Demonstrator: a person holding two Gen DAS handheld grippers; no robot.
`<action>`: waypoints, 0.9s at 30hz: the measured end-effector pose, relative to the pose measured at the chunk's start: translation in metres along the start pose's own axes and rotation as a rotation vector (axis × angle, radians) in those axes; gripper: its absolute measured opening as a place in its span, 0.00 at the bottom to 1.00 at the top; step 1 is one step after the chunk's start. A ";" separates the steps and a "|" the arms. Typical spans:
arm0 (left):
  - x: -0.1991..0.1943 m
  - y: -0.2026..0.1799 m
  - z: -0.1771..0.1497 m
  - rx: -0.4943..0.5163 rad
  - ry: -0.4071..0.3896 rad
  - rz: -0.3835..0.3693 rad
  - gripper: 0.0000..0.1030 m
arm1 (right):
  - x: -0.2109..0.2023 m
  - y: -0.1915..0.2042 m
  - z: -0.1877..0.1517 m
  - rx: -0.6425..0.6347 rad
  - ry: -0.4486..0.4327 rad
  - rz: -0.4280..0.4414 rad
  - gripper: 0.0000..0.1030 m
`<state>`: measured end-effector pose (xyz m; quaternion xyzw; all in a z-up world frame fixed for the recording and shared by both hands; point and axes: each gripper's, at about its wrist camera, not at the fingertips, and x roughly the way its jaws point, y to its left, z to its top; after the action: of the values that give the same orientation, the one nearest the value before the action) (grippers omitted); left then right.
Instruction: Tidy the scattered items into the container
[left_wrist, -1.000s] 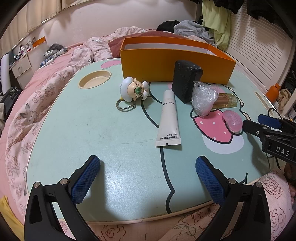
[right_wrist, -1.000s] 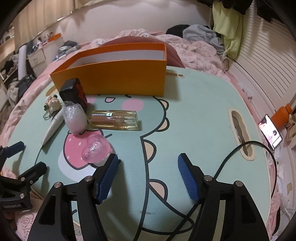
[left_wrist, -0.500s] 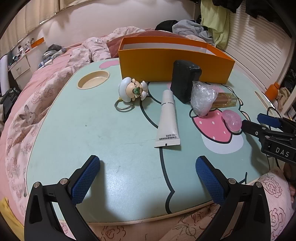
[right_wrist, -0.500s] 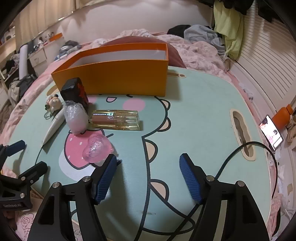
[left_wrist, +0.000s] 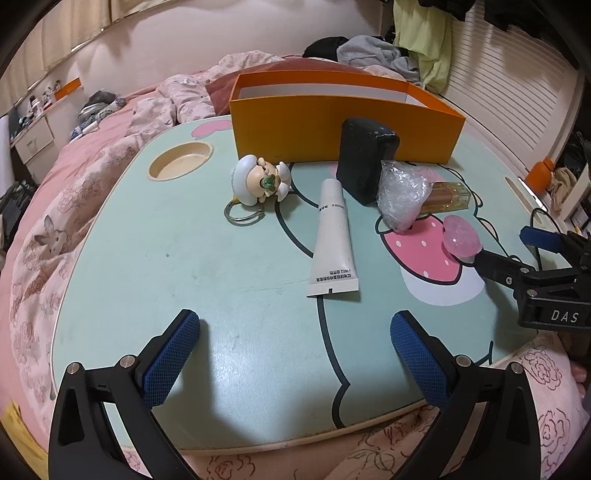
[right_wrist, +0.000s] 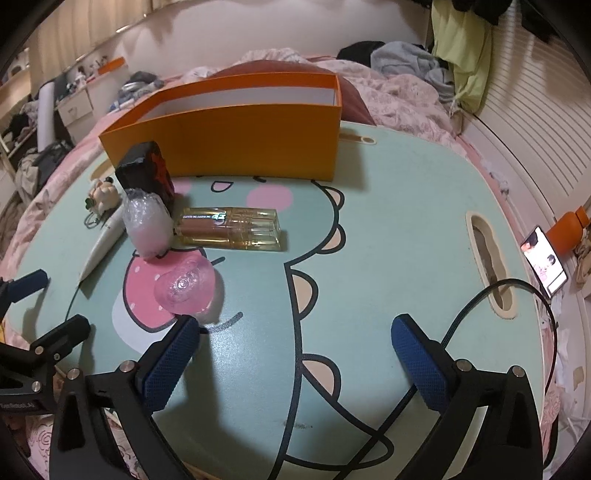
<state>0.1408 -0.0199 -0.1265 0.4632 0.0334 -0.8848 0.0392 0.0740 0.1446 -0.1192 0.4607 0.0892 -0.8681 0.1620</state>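
An orange box (left_wrist: 332, 122) (right_wrist: 240, 136) stands open at the far side of the green cartoon table (left_wrist: 147, 258). In front of it lie a doll keychain (left_wrist: 258, 182), a white tube (left_wrist: 332, 240) (right_wrist: 103, 240), a black box (left_wrist: 364, 158) (right_wrist: 147, 171), a bubble-wrap bundle (left_wrist: 402, 195) (right_wrist: 147, 225), a clear case of gold tubes (right_wrist: 229, 229) and a pink clear piece (left_wrist: 461, 240) (right_wrist: 184, 288). My left gripper (left_wrist: 295, 354) is open and empty over the near table edge. My right gripper (right_wrist: 295, 362) is open and empty, its left finger close to the pink piece.
A round cup recess (left_wrist: 181, 166) sits at the table's far left, a slot (right_wrist: 487, 258) at the right with a black cable (right_wrist: 517, 332) through it. A phone (right_wrist: 543, 262) and an orange bottle (right_wrist: 569, 229) lie to the right. Pink bedding surrounds the table.
Both grippers have eased slightly toward the items, which look a little nearer. Both stay open and nothing on the table has moved.
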 end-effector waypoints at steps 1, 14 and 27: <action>-0.001 0.000 0.002 0.003 0.004 -0.012 1.00 | 0.000 0.000 0.000 0.000 -0.001 0.000 1.00; -0.047 -0.048 0.201 0.172 -0.145 -0.207 0.83 | -0.001 -0.003 -0.001 0.000 -0.005 0.006 1.00; 0.140 -0.108 0.239 -0.033 0.368 -0.313 0.58 | -0.002 -0.007 -0.002 -0.001 -0.012 0.021 1.00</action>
<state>-0.1443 0.0598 -0.1030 0.6049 0.1260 -0.7802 -0.0976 0.0738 0.1516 -0.1186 0.4560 0.0840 -0.8692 0.1717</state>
